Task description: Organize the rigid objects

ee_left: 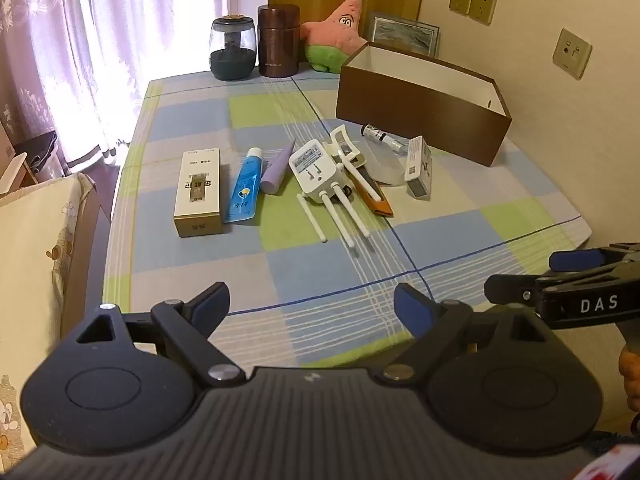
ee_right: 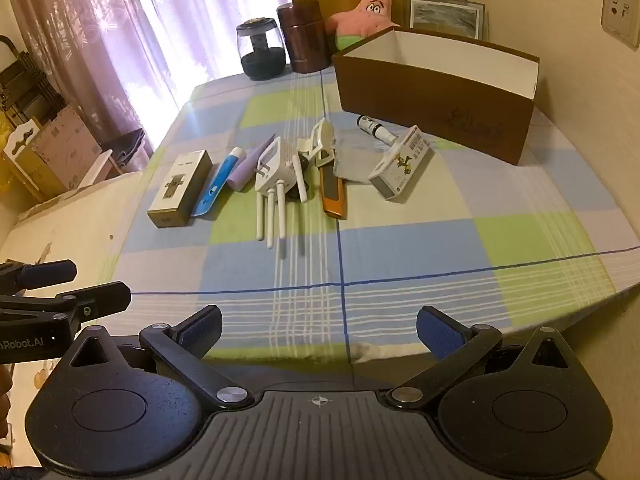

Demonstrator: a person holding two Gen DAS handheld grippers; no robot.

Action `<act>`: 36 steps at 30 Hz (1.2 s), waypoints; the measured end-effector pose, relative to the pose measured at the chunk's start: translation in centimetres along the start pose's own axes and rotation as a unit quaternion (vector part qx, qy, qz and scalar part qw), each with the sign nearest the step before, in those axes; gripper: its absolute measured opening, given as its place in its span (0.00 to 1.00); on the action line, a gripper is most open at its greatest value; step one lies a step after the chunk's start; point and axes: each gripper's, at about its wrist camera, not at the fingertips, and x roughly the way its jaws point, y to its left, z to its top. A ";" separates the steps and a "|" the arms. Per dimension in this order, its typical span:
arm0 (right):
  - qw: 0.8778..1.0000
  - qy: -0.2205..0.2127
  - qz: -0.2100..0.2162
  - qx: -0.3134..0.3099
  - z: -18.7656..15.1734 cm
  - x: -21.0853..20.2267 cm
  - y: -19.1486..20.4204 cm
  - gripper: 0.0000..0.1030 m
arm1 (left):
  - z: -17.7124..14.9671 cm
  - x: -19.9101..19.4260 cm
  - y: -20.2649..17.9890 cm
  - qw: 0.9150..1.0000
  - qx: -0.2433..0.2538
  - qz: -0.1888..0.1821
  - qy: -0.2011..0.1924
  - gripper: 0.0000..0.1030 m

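Several items lie in a row mid-table on the checked cloth: a tan carton (ee_left: 199, 194) (ee_right: 180, 188), a blue tube (ee_left: 245, 186), a purple tube (ee_left: 278, 168), a white plug-in router (ee_left: 316, 172) (ee_right: 274, 170) with antennas, an orange utility knife (ee_left: 374, 196) (ee_right: 332, 192), a small vial (ee_left: 380, 136) and a white printed box (ee_left: 418, 168) (ee_right: 402, 168). Behind them at the right stands an open brown box (ee_left: 420, 108) (ee_right: 436, 92). My left gripper (ee_left: 312, 308) and right gripper (ee_right: 320, 330) hover over the near table edge, both open and holding nothing, well short of the items.
A dark glass jar (ee_left: 233, 50), a brown canister (ee_left: 279, 40), a pink star plush (ee_left: 340, 36) and a framed picture (ee_left: 404, 34) line the far edge. The wall with sockets runs along the right. A cushioned seat (ee_left: 36, 240) stands beside the table's left edge.
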 end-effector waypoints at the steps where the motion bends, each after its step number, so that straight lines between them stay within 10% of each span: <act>1: 1.000 0.001 0.000 0.000 0.0 0.0 0.0 0.98 | 0.0 0.0 0.0 1.000 0.001 0.000 0.001 0.85; 36: 1.000 0.005 -0.001 -0.004 0.3 0.5 0.4 0.98 | 0.0 -0.2 0.3 1.000 -0.002 0.002 0.002 0.85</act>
